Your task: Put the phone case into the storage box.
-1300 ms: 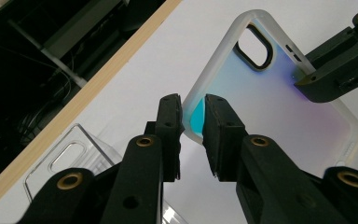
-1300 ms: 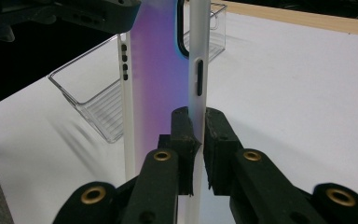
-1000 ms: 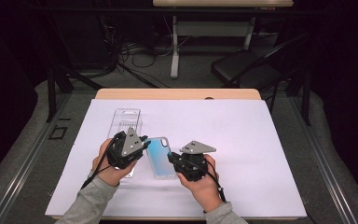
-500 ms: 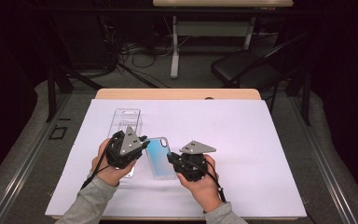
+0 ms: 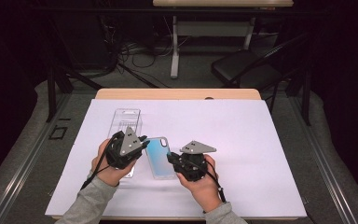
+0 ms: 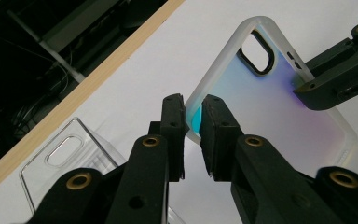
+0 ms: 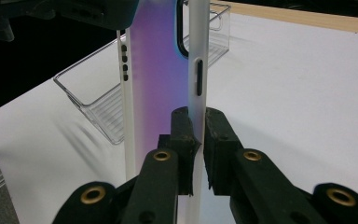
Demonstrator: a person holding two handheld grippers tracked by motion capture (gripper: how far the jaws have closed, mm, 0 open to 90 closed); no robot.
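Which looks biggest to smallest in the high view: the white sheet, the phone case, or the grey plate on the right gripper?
1. White sheet, by far the largest.
2. Phone case, held at its edges by both grippers.
3. Grey three-cornered plate; it sits higher, nearer the camera, yet looks smaller.

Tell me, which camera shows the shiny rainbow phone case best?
The left gripper view: the phone case shows nearly whole, camera hole and all. The right gripper view sees the case edge-on, close up. The high view shows the case small, between both grippers.
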